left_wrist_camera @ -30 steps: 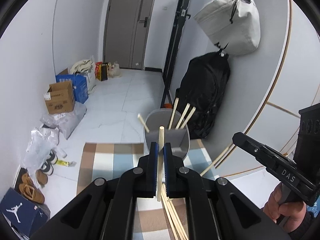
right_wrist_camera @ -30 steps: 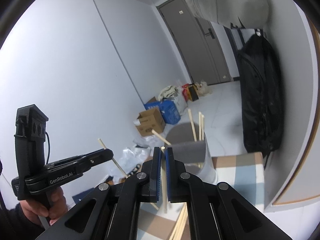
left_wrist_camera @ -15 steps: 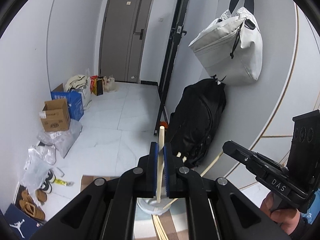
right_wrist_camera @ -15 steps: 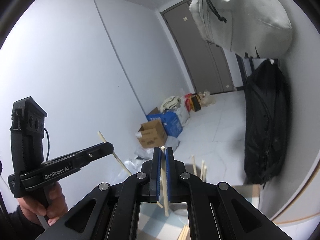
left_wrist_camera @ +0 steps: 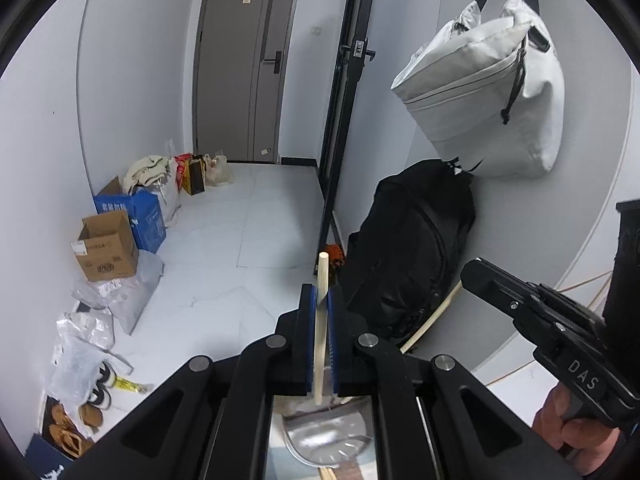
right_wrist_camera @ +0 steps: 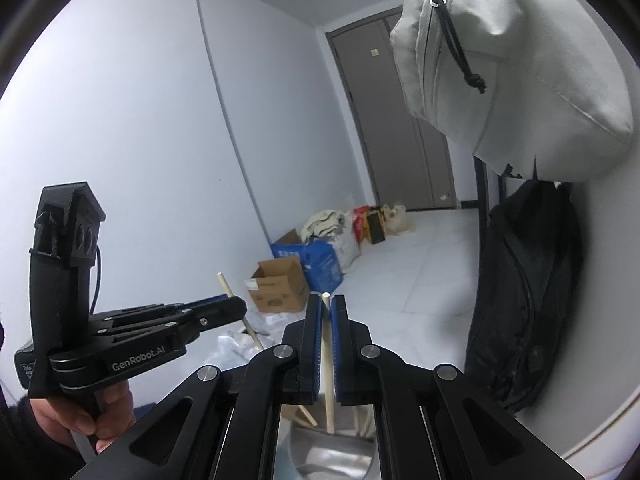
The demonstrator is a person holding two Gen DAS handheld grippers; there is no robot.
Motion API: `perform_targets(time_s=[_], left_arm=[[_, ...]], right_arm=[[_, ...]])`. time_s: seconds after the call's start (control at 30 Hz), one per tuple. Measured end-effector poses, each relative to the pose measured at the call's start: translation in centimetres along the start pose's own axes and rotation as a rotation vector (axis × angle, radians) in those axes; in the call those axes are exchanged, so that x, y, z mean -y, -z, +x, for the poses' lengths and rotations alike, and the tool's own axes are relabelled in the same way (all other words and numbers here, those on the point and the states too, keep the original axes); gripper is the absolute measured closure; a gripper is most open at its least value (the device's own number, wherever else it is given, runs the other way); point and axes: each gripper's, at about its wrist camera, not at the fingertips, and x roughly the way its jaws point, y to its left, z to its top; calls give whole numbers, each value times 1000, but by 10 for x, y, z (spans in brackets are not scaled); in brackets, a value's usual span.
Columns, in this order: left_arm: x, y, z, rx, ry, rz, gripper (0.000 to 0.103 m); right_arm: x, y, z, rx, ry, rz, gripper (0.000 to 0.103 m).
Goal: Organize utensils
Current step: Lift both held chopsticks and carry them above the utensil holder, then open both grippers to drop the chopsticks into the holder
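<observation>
My left gripper (left_wrist_camera: 319, 292) is shut on a pale wooden chopstick (left_wrist_camera: 319, 344) that stands nearly upright between its blue pads. Far below it, between the fingers, lies the grey metal holder (left_wrist_camera: 328, 440). The right gripper (left_wrist_camera: 469, 277) comes in from the right with its own chopstick (left_wrist_camera: 430, 320) slanting down. In the right wrist view my right gripper (right_wrist_camera: 327, 300) is shut on that chopstick (right_wrist_camera: 328, 364), above the holder (right_wrist_camera: 332, 456), which has several chopsticks (right_wrist_camera: 305, 414) in it. At the left, the left gripper (right_wrist_camera: 239, 307) grips its slanted chopstick (right_wrist_camera: 251, 328).
A black backpack (left_wrist_camera: 408, 252) leans on the right wall under a hanging grey bag (left_wrist_camera: 484, 96). Cardboard boxes (left_wrist_camera: 106, 248), plastic bags (left_wrist_camera: 120, 296) and shoes (left_wrist_camera: 68, 428) line the left wall. A person's hand (left_wrist_camera: 576, 436) holds the right gripper. A grey door (left_wrist_camera: 244, 64) stands at the far end.
Both grippers have risen, each with its chopstick. The holder and checkered cloth have sunk to the bottom of both views, and more of the wall, door and hanging bag shows.
</observation>
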Motion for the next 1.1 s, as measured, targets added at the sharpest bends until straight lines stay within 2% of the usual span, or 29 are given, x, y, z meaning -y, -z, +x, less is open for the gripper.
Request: perform_targets(time_s=[0.23,0.43,0.67,0.77,0.97,1.0,1.1], left_arm=[[-2,3,22,-24,8,2,101],[-5,17,44,-57,29,-1,101],[-11,24,59,-116,94,-30,101],[-9,27,59,-125,133,-18,101],[-4,30,64,-176,188,-7,101],[-5,30,64,-183,198,-11,100],[-7,31,69,-223,251,-25,98]], right_arm=[[3,6,20,-23,6,-8,99],[-1,19,38,-60,36,-63,99],[10,33,48,-127,39,-39,99],[17,40,50,-147,22,-10,99],[43,52,58,-197,-2,145,99],[45,53,58,-186,-31,163,98],[53,56,58,-192,-41,207,96]])
